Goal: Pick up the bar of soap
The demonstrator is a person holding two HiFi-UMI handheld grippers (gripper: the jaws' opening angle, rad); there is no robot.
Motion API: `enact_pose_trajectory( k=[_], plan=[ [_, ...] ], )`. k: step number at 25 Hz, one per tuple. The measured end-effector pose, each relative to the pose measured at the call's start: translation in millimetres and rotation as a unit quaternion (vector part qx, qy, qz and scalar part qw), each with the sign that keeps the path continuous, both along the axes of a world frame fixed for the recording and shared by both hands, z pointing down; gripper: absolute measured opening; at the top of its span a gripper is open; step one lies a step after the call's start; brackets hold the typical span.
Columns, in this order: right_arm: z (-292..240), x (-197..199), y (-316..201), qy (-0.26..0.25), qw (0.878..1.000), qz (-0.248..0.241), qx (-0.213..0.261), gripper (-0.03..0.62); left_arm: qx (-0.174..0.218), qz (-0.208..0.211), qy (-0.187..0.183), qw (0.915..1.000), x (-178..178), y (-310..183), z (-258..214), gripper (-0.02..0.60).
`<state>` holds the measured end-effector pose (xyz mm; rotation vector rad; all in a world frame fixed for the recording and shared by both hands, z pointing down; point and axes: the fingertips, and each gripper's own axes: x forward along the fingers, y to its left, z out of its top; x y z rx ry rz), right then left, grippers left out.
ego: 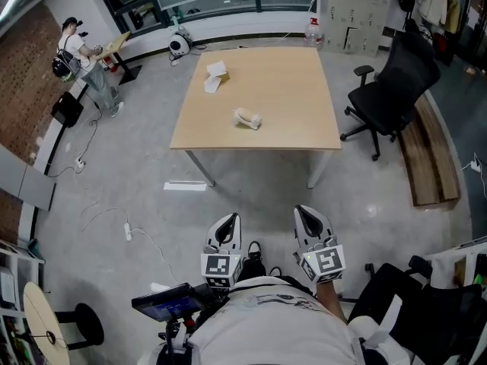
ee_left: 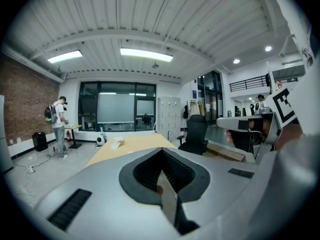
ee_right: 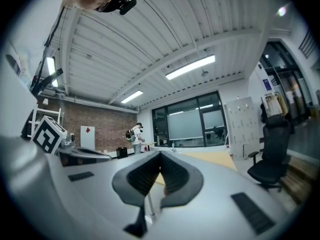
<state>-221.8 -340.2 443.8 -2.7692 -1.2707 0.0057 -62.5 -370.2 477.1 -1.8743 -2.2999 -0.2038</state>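
Note:
The bar of soap (ego: 247, 119), a pale oblong lump, lies near the middle of the light wooden table (ego: 297, 90), well ahead of me. Both grippers hang low in front of my body, far short of the table. The left gripper (ego: 227, 223) has its jaws together with nothing between them, and its own view (ee_left: 161, 150) shows the tips meeting. My right gripper (ego: 309, 214) is likewise shut and empty, tips touching in its own view (ee_right: 159, 155). The soap does not show in either gripper view.
A small white box and paper (ego: 215, 76) sit at the table's far left. A black office chair (ego: 396, 90) and a wooden bench (ego: 434, 158) stand to the right. A person (ego: 80, 59) works far left. A white strip (ego: 185, 185) and cables lie on the floor.

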Motion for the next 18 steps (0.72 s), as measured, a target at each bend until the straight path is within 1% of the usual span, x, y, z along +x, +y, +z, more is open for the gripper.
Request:
enact_pose_trajectory(
  k=[2,7,10,14,18],
  plan=[
    [3.1,6.4,7.1,-0.002,1.000,-0.004,0.005,0.005,0.005,0.004,0.007,1.0000,1.9,8.5,1.8,0.000],
    [7.7,23.1,36.9,-0.012,1.000,-0.007,0.010,0.005,0.006,0.019,0.000,0.9998,4.9,48.6,-0.5,0.000],
    [5.2,30.1,57.6,-0.019,1.000,-0.001,0.010,0.005,-0.004,0.035,-0.002,0.9994,7.1,72.6,-1.9,0.000],
    [-7.3,47.4,94.2,-0.023,1.000,0.003,-0.001,0.005,-0.021,0.052,-0.002,0.9984,15.9,112.4,-15.7,0.000],
    [-13.2,68.2,129.6,-0.024,1.000,0.001,-0.002,0.005,-0.022,0.065,-0.004,0.9976,23.9,150.1,-20.8,0.000]
  ],
)
